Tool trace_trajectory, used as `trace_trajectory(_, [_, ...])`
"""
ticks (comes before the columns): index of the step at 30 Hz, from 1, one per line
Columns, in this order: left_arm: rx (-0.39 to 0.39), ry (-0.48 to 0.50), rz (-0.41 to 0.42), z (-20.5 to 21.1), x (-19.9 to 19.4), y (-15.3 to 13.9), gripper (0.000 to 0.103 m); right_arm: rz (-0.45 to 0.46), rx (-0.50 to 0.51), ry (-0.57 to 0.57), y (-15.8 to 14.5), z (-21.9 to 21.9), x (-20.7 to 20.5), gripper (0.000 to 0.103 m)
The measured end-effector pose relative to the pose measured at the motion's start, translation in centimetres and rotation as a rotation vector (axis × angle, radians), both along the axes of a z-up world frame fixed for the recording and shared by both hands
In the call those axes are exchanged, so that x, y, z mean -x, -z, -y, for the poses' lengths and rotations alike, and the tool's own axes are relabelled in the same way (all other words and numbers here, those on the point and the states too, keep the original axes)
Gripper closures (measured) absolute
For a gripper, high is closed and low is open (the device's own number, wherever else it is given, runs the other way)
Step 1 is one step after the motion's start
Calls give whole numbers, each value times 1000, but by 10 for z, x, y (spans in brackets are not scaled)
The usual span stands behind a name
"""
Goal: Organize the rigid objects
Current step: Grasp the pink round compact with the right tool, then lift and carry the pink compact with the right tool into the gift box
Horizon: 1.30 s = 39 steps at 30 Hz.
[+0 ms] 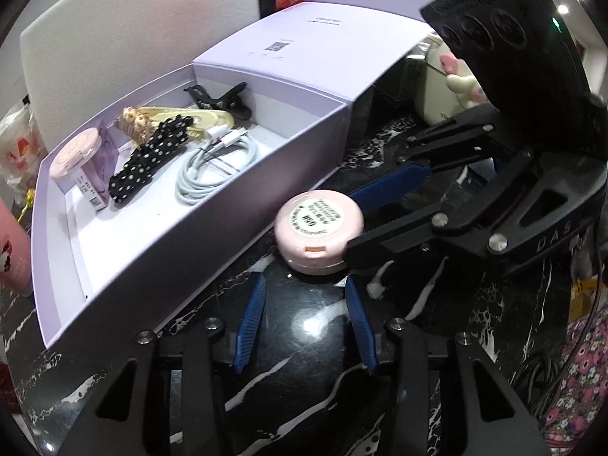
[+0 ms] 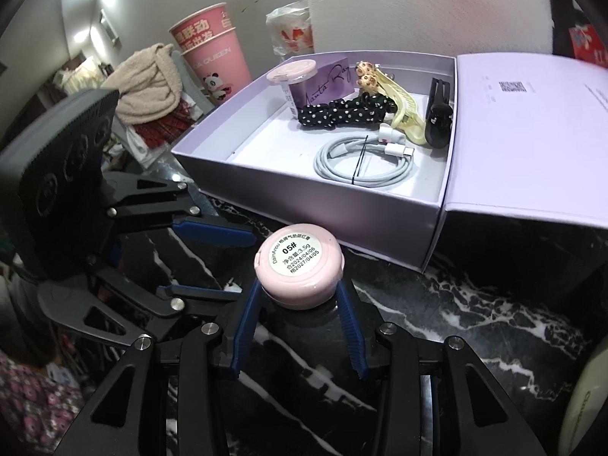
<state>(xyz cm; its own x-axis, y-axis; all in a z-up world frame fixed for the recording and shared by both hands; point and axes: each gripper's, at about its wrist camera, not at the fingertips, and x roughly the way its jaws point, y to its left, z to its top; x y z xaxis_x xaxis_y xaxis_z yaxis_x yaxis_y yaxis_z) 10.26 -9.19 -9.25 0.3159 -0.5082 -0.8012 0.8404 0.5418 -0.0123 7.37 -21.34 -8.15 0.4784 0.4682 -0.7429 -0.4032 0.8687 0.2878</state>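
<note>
Right hand-held gripper (image 2: 298, 296) clamps the pink compact (image 2: 299, 266); left hand-held gripper (image 1: 306, 304) stands apart, empty.

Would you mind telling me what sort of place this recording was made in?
Probably a lived-in home, at a black marble table. A lavender box holds hair clips and a charging cable; paper cups and piled clothes sit behind it.

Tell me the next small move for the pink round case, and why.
Probably lift the pink case off the marble counter. The right claw grips its sides with both blue pads, the left claw is clear of it, and the lilac box beside it has free floor in front.
</note>
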Motion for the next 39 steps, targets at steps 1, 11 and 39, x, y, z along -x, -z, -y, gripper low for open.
trace_trajectory(1, [2,5,4,0,2,0,59,1,-4,-1,-1,0,1,63])
trace_trajectory(11, [36,11,24,2,-1,5,59,-39,-22,16,2,1,-2,71])
trace_trajectory(39, [97,-16,33,4,0,-1,60,15,-9,54,-9,-8,1,55])
